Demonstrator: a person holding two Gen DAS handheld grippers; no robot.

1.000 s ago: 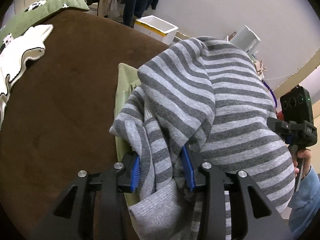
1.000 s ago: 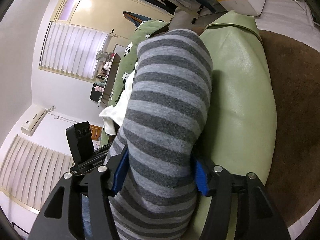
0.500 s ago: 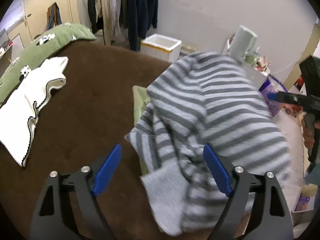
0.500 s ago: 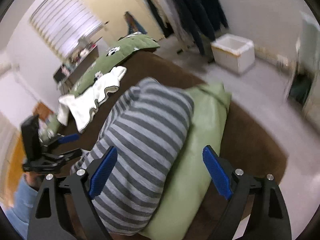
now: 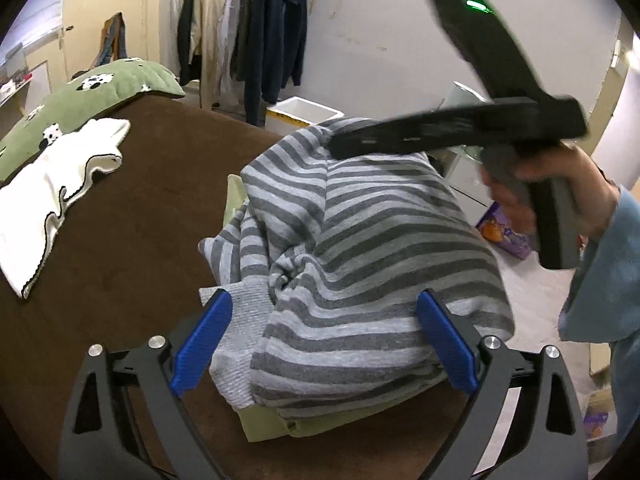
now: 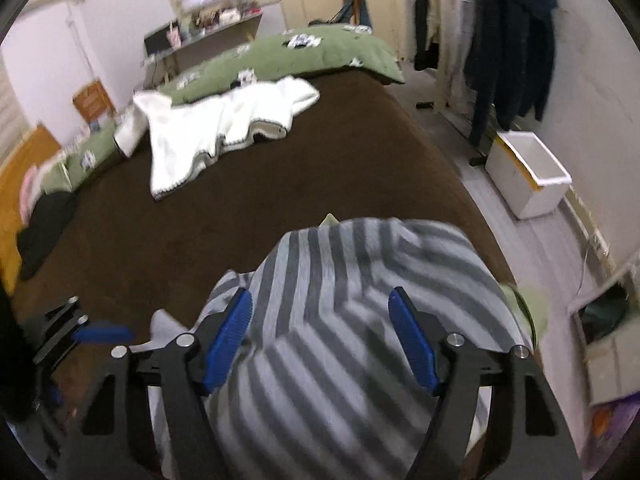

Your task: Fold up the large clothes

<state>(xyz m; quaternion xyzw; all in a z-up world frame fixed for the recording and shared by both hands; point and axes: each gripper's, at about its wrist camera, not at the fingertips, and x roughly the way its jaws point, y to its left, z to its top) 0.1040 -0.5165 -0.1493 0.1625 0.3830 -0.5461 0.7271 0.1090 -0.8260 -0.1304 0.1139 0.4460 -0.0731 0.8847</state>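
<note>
The grey striped knit sweater [image 5: 372,248] lies in a loosely folded bundle on top of a pale green garment [image 5: 276,424], near the edge of a bed covered with a brown blanket [image 5: 132,208]; the bundle's near end sits roughly between the fingers of both grippers. The left gripper [image 5: 322,346] hangs over that near end with its jaws opening very wide, the blue pads [image 5: 200,344] standing either side of the knit without pinching it, so it holds nothing. The right gripper [image 6: 320,346] looks down on the same bundle with its jaws closing from a wide stance; the stripes lie below and between its pads, but no pad presses the cloth, and it too carries nothing. In the left view the right gripper appears blurred above the far end of the sweater, gripped in a hand [image 5: 560,196] with a light blue sleeve. The sweater looks soft, limp and fairly thick, light for its bulk, and likely to sag and slide open if lifted by one layer. A plain ribbed hem [image 5: 240,320] pokes out at the left of the bundle. Hold is best taken at a fold edge or through all layers at both ends. A white garment [image 6: 216,132] and a green panda-print quilt [image 6: 320,54] lie well apart.
</note>
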